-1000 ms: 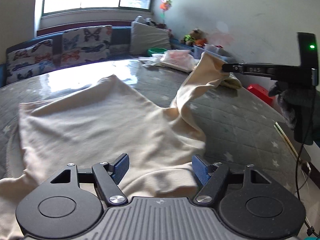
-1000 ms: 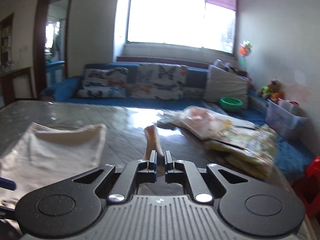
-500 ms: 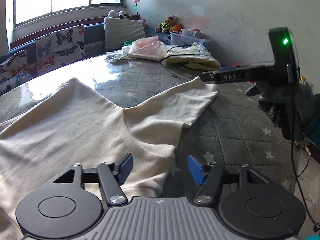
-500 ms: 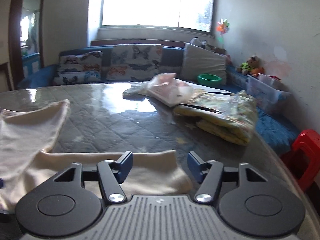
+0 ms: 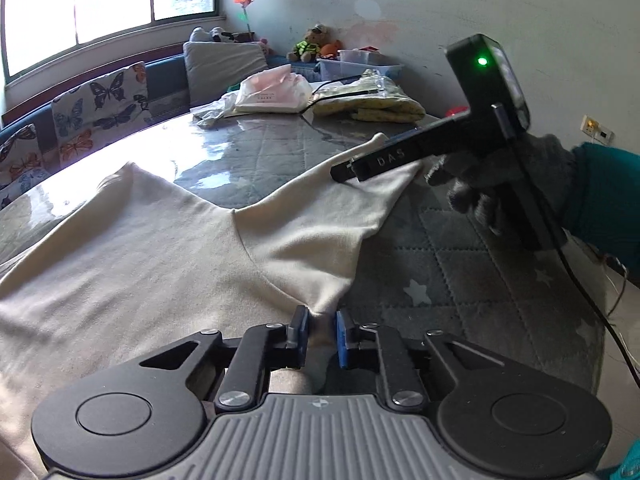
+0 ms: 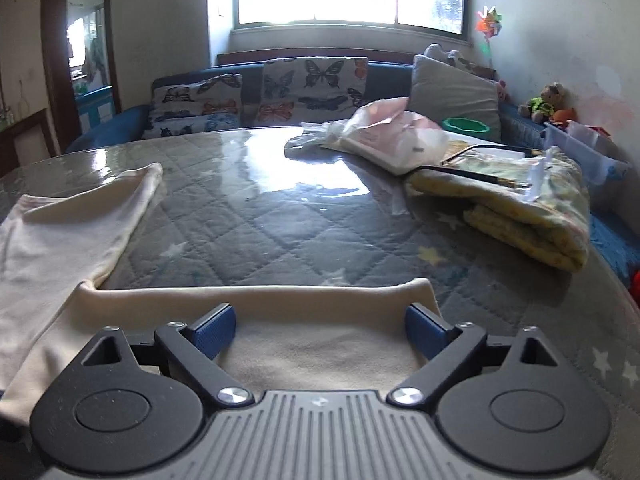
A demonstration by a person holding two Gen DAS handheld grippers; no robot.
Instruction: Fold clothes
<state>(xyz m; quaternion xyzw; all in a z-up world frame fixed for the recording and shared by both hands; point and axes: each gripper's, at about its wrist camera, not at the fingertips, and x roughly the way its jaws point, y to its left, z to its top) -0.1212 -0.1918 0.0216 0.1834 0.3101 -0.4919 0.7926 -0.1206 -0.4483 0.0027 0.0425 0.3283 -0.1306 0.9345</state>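
Left wrist view: the left gripper (image 5: 319, 334) is pinched on a fold of the cream shirt (image 5: 160, 248), which lies spread on the quilted tabletop (image 5: 460, 272); its near hem is hidden under the gripper body. The right gripper (image 5: 346, 170) hovers over the sleeve (image 5: 340, 208), its 2 fingers seen side-on.

Right wrist view: the right gripper (image 6: 320, 332) is wide open above the sleeve (image 6: 320, 320). The shirt (image 6: 60, 240) is cut off at left.

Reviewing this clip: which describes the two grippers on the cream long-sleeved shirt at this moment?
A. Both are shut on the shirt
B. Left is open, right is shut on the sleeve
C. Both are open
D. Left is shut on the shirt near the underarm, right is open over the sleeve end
D: the left gripper pinches a fold of the cream long-sleeved shirt between its blue pads, while the right gripper is spread wide over the sleeve end.
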